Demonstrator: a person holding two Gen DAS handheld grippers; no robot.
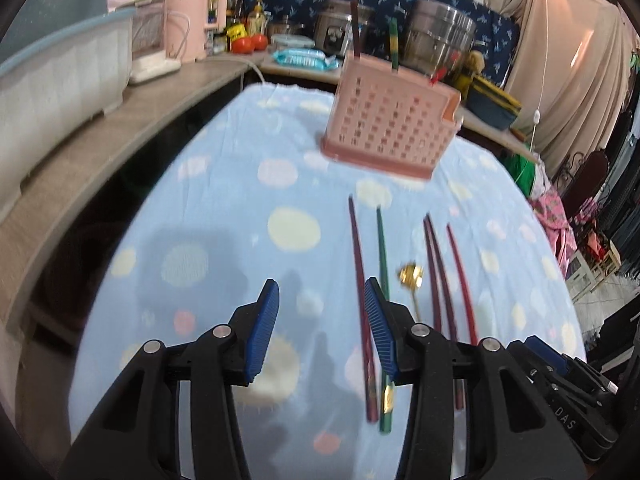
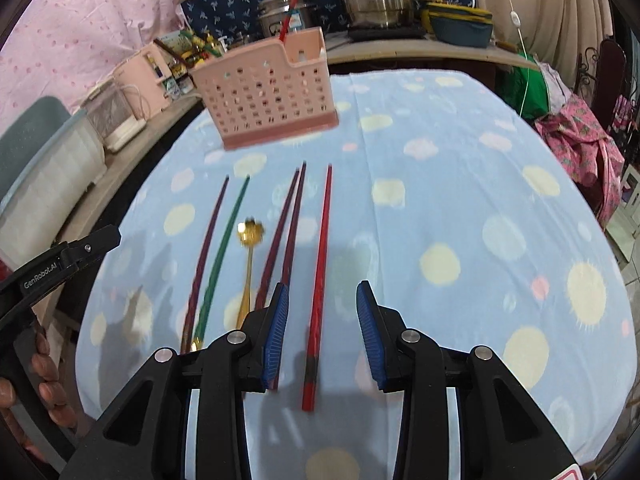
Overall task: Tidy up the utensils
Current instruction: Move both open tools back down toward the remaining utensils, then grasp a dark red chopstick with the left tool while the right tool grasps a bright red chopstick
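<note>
Standing in the pink basket [image 2: 268, 92] already: a few chopsticks. Five chopsticks and the gold spoon [image 2: 249, 264] remain on the cloth; both grippers [image 1: 322, 332] [image 2: 322, 332] gape empty.

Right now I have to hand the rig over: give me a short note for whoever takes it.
Left gripper: open, empty, over the cloth left of the row.
Right gripper: open, the red chopstick lying on the cloth beneath its gap, not gripped.
On the cloth: two dark chopsticks, a purple chopstick, a green chopstick, a gold spoon.
Done: a few sticks stand in the pink basket.
Left: everything on the cloth.
</note>
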